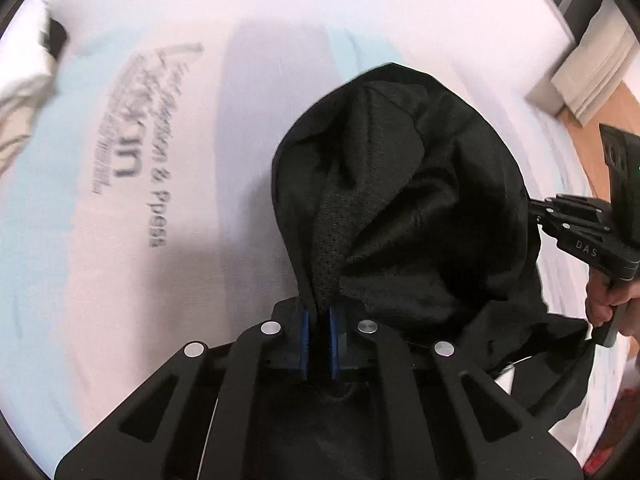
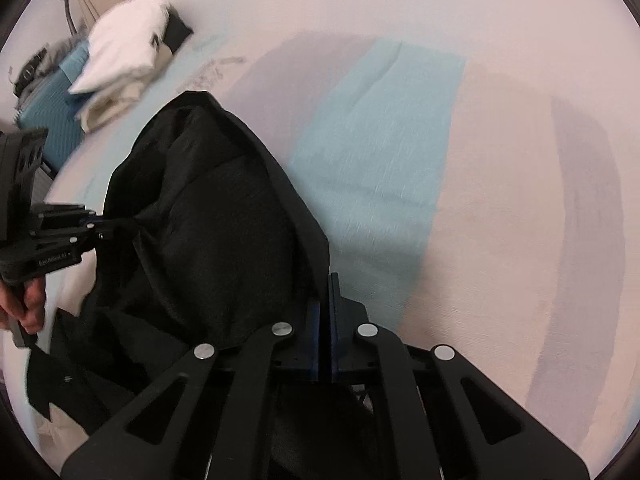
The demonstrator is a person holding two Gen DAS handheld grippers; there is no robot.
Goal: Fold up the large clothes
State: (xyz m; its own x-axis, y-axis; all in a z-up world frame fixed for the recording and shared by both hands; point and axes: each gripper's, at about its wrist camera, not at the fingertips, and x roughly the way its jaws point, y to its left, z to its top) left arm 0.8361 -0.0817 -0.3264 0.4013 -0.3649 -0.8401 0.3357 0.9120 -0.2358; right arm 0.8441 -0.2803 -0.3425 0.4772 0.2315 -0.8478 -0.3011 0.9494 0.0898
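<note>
The left gripper (image 1: 319, 334) was clamped on a bunched fold of the large black knit garment (image 1: 404, 208), its blue pads pinching the fabric. The right gripper (image 2: 325, 336) was likewise closed on the garment's edge. The garment hung between both grippers, above a white-and-pale-blue bed sheet (image 2: 380, 140) — folded clothes (image 2: 120, 56) lay well apart.

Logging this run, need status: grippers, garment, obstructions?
Left gripper shut on black garment. Right gripper shut on its edge. Garment bunched, hanging between both above the bed sheet. Folded clothes pile off to the side, not in the way.
</note>
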